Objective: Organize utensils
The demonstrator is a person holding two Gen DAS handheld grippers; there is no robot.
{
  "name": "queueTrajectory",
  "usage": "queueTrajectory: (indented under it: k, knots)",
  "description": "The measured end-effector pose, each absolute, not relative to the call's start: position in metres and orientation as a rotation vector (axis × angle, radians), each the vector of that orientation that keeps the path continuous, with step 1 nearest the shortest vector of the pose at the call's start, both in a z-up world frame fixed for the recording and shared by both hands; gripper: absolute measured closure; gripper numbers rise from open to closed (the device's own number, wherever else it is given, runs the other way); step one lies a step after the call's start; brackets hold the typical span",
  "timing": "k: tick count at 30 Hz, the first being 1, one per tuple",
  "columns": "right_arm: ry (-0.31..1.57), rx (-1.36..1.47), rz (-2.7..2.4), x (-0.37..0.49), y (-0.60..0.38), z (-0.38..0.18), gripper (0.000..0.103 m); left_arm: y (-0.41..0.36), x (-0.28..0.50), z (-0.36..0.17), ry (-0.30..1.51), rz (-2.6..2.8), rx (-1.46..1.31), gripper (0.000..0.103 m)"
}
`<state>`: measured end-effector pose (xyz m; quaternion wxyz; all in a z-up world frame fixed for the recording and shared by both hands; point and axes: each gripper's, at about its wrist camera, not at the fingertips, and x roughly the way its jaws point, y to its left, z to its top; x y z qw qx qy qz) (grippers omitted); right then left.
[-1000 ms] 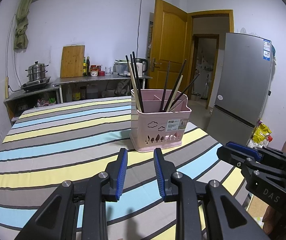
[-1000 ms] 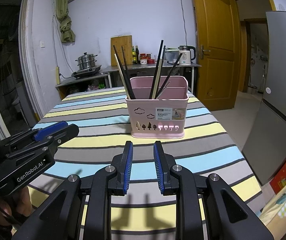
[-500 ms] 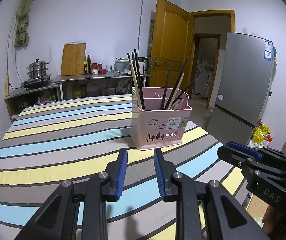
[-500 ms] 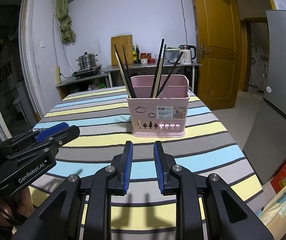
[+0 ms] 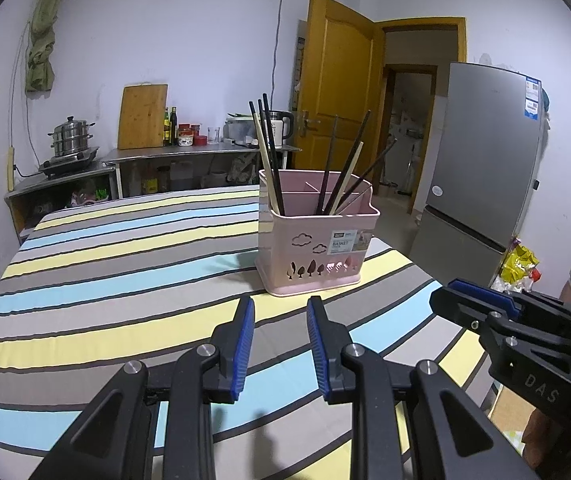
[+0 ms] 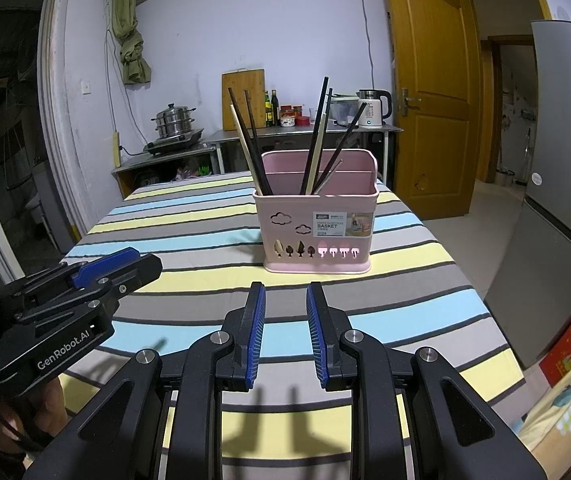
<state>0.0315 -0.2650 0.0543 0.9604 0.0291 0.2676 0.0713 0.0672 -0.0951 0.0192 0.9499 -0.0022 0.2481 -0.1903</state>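
A pink utensil basket [image 5: 317, 244] [image 6: 317, 224] stands upright on the striped tablecloth [image 5: 105, 280] [image 6: 189, 236]. Several dark and pale chopsticks [image 5: 271, 160] [image 6: 253, 148] lean in its compartments. My left gripper [image 5: 279, 316] hovers over the cloth just in front of the basket, open, with nothing between its blue pads. My right gripper [image 6: 283, 300] also hangs in front of the basket, open and empty. Each gripper appears in the other's view: the right one [image 5: 465, 296] at the right edge, the left one [image 6: 121, 264] at the left edge.
A grey fridge [image 5: 485, 168] stands right of the table, by an open orange door [image 6: 429, 92]. Along the back wall a steel counter [image 5: 201, 152] holds a cutting board, bottles and a kettle; a steamer pot [image 6: 175, 122] sits left. A bag and boxes lie on the floor at right.
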Motion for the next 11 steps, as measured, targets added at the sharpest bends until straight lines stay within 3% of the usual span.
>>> queueTrajectory:
  k: [11]
  knots:
    - [0.544, 0.058, 0.145, 0.0315, -0.2663, 0.0519, 0.081, -0.0958, 0.0657, 0.019, 0.5, -0.393, -0.007, 0.076]
